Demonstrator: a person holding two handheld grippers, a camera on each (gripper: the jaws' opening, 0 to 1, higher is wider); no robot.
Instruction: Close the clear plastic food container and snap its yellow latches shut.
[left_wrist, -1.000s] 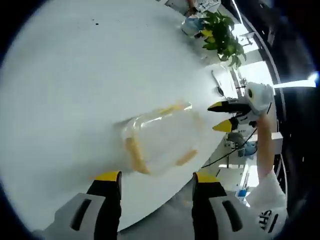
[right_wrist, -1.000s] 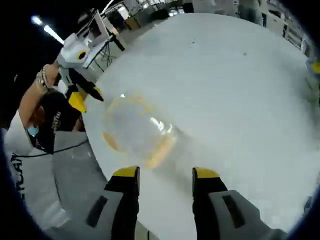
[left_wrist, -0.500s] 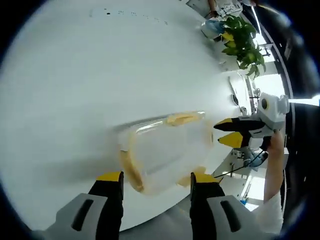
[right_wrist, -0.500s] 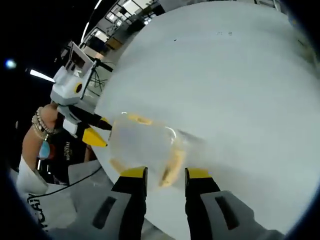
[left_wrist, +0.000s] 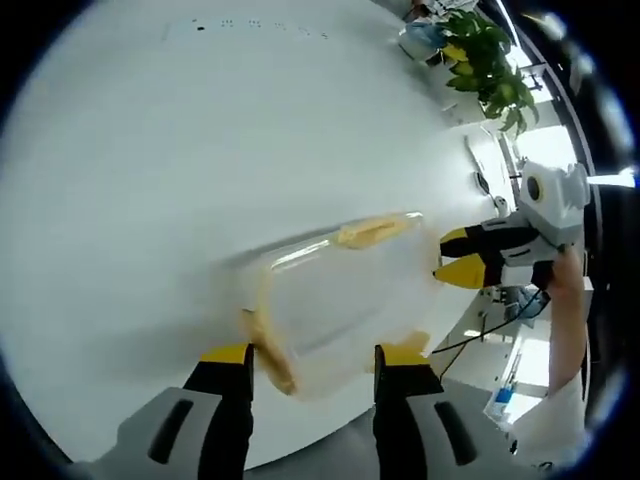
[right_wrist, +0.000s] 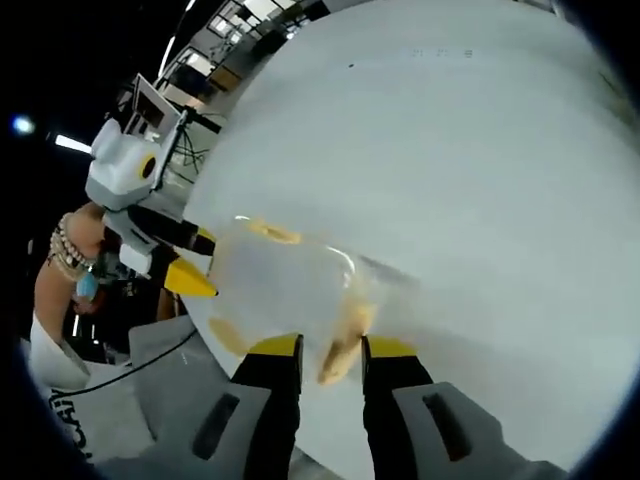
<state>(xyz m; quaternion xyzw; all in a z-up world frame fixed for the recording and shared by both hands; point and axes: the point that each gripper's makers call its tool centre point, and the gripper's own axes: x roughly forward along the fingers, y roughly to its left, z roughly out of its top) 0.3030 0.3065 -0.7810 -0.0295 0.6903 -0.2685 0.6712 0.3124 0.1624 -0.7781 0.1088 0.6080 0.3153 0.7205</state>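
The right gripper (right_wrist: 316, 348) has narrowed since a moment ago; its jaws now almost pinch a yellow latch (right_wrist: 343, 342). The left gripper (left_wrist: 312, 355) stays spread around the clear container (left_wrist: 335, 295), which lies near the white table (left_wrist: 150, 150) edge.

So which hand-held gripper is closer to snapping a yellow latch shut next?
Probably the right hand-held gripper: a yellow latch of the clear container sits right between its yellow tips. The left hand-held gripper also straddles the container's edge, with a latch just inside one tip.
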